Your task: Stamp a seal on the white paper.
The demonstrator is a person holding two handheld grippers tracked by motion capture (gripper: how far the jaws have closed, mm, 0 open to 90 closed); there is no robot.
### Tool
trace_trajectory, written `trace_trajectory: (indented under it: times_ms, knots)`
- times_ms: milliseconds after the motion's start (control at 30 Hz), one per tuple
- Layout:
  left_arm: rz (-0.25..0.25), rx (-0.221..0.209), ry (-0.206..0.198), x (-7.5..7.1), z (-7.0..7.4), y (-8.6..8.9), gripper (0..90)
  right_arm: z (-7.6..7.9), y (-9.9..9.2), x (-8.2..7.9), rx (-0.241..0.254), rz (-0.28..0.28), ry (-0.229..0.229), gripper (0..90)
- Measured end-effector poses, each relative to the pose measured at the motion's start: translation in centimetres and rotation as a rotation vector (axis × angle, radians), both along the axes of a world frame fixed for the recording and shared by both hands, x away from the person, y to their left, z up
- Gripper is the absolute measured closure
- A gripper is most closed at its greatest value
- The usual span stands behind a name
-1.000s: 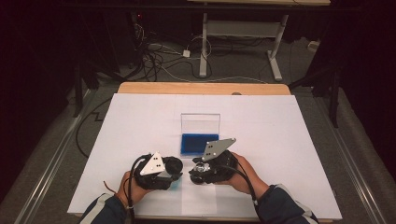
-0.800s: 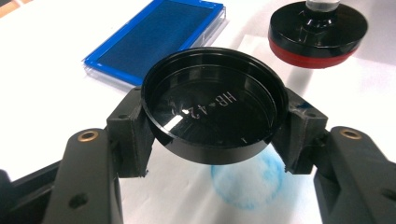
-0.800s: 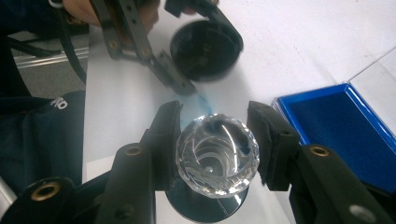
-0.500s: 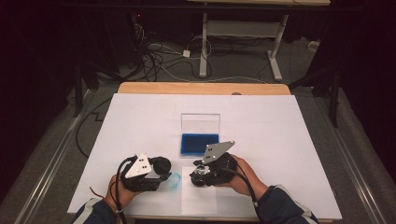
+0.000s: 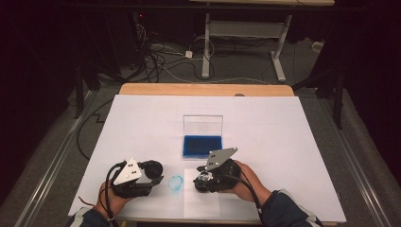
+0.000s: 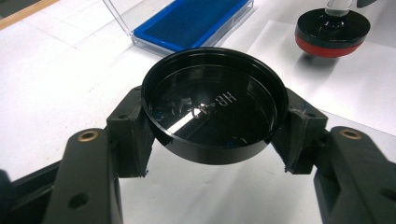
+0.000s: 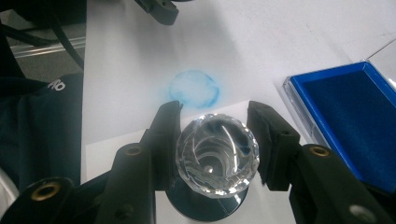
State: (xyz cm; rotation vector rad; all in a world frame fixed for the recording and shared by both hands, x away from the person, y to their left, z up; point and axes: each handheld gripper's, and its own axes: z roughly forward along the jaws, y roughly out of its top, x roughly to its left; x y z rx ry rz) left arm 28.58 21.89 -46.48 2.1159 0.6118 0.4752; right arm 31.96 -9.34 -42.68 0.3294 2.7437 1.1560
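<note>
My left gripper [image 6: 215, 122] is shut on a black round cap [image 6: 214, 116], hollow side towards the camera. In the high view the left gripper [image 5: 156, 174] is near the table's front edge, left of centre. My right gripper [image 7: 215, 119] is shut on the clear faceted knob [image 7: 217, 156] of a stamp, whose black and red base [image 6: 332, 30] rests on the white paper. The right gripper [image 5: 202, 178] is a short way to the right of the left one. A round blue stamp mark [image 5: 175, 183] lies between them. A blue ink pad [image 5: 202, 145] lies in its open clear case just beyond.
A white cover [image 5: 283, 142] spreads over the table, with a wooden edge [image 5: 203, 90] at the far side. A smaller white sheet [image 5: 202, 208] lies under the right gripper. Cables and a desk frame [image 5: 246, 33] are on the floor beyond the table.
My left gripper has moved to the left with the black cap, away from the right gripper, and the blue mark between them has come into sight. The right gripper has kept still.
</note>
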Motion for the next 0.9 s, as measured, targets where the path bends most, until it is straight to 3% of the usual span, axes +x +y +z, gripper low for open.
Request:
trace_trajectory:
  times_ms: [467,900]
  knots:
    - [0.044,-0.017,-0.008,-0.9,0.1,1.7,36.4,-1.0,0.4,-0.6,-0.034,0.024,0.010,56.1]
    - [0.050,-0.014,-0.011,-1.0,0.1,1.8,36.5,-1.6,0.3,-0.6,-0.059,0.024,0.016,56.1]
